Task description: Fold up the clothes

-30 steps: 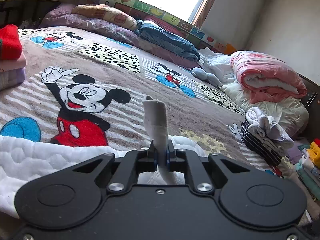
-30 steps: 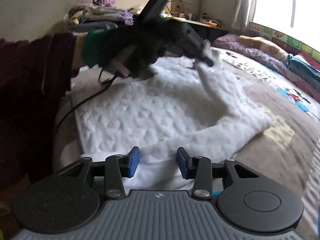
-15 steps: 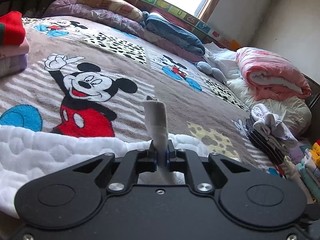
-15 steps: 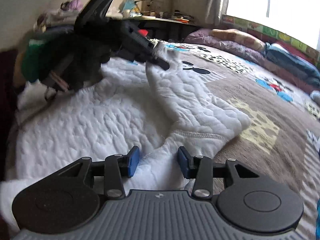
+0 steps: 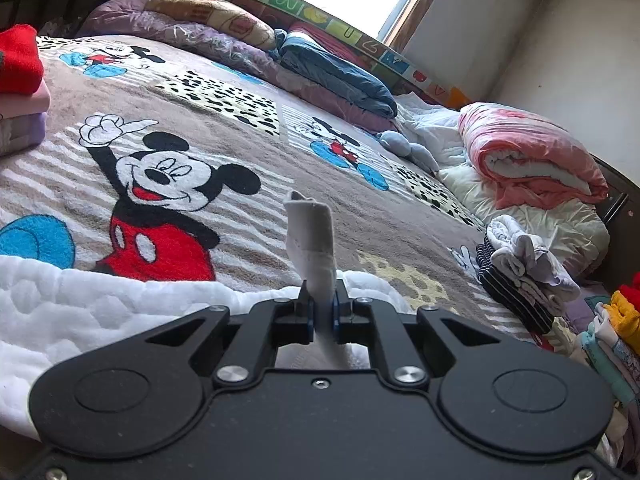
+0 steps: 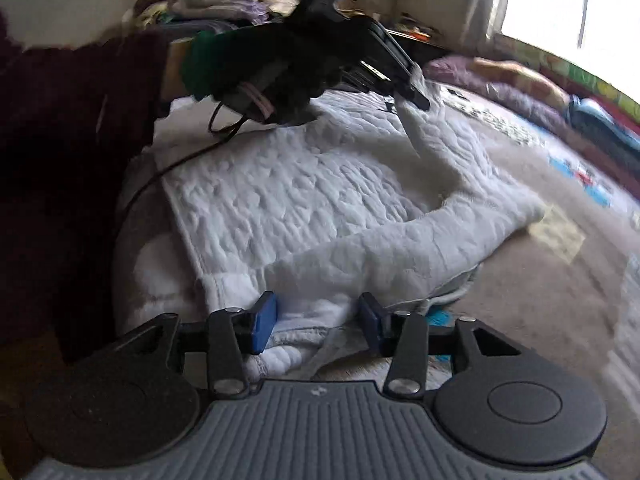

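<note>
A white quilted garment lies spread on the Mickey Mouse bedspread. My left gripper is shut on the garment's sleeve cuff, which sticks up between the pads. In the right wrist view that same left gripper, in a gloved hand, holds the sleeve lifted above the garment. My right gripper hovers low over the garment's near edge. Its jaws are opening, and its blue pads stand apart from the fabric that lies between and below them.
Folded stacks sit at the left. A blue blanket and pillows line the window side. A pink quilt, a sock pile and bright clothes crowd the right. A person's dark sleeve is at the left.
The right gripper's jaws have widened and it has shifted over the garment's near edge. The left gripper keeps the cuff lifted in about the same place.
</note>
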`<state>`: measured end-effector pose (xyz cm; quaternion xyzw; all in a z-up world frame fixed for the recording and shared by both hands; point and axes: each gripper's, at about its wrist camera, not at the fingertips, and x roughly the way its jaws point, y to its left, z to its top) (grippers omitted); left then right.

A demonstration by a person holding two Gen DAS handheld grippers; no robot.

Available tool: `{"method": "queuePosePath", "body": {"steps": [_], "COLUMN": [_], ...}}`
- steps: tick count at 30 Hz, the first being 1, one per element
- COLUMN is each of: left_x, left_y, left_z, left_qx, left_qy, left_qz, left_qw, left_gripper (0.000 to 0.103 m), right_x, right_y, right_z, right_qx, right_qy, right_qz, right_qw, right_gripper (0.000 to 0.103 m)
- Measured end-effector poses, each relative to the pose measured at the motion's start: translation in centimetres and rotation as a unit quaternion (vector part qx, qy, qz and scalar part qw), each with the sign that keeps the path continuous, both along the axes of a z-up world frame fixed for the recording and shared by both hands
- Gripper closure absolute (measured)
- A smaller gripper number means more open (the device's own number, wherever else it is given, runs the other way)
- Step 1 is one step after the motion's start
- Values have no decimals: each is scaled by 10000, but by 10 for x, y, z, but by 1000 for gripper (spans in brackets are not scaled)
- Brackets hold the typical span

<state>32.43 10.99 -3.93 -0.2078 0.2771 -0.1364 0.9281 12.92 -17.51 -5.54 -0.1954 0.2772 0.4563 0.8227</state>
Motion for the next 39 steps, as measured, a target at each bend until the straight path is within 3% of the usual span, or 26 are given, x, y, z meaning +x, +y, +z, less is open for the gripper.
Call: {"method": "queuePosePath", "body": {"steps": [3,5,10,13,14,17,19,21,22,23,24,28,31,36,39], "left_x": [0,1,3,4,4,6,10,12,13,12,8,-9,-30,-40,-47], "left_y": [1,1,7,14,17,25,31,35,37,37,35,28,31,31,28], "left_z": [-1,-2,-5,-8,-8,-11,-13,-15,-16,-16,-13,-5,-1,-13,-19], "left_qx": [0,5,-170,-456,-551,-848,-1081,-1268,-1361,-1358,-1223,-680,-523,-219,-142], "left_qy": [41,71,257,336,362,431,452,450,449,432,394,238,257,524,482], "left_qz": [-9,-17,-75,-94,-101,-68,-34,36,72,88,79,42,13,163,201], "left_qw": [10000,10000,9995,9984,9978,9954,9931,9909,9896,9898,9917,9974,9983,9983,9985], "left_gripper": [96,96,96,95,93,74,71,60,60,73,99,99,99,99,99], "right_x": [5,15,81,123,137,166,175,180,182,183,184,195,211,233,246], "right_y": [-3,-10,-16,-19,-20,-18,-17,-16,-15,-14,-14,-22,-30,-32,-38], "right_z": [11,21,31,28,26,12,3,-3,-5,-5,-5,-3,-9,-20,-27], "right_qx": [-77,142,674,1169,1331,1644,1750,1767,1742,1720,1762,2089,2269,2501,2738], "right_qy": [164,247,73,427,547,1061,1311,1511,1588,1586,1575,1468,1488,1779,2174], "right_qz": [175,236,-769,-1019,-1098,-1097,-1139,-1134,-1121,-1085,-1061,-1268,-1508,-1674,-1747], "right_qw": [9997,9993,9947,9870,9835,9745,9691,9659,9653,9662,9658,9585,9506,9369,9205], "right_gripper": [56,56,56,56,56,56,56,55,55,55,55,55,55,55,55]}}
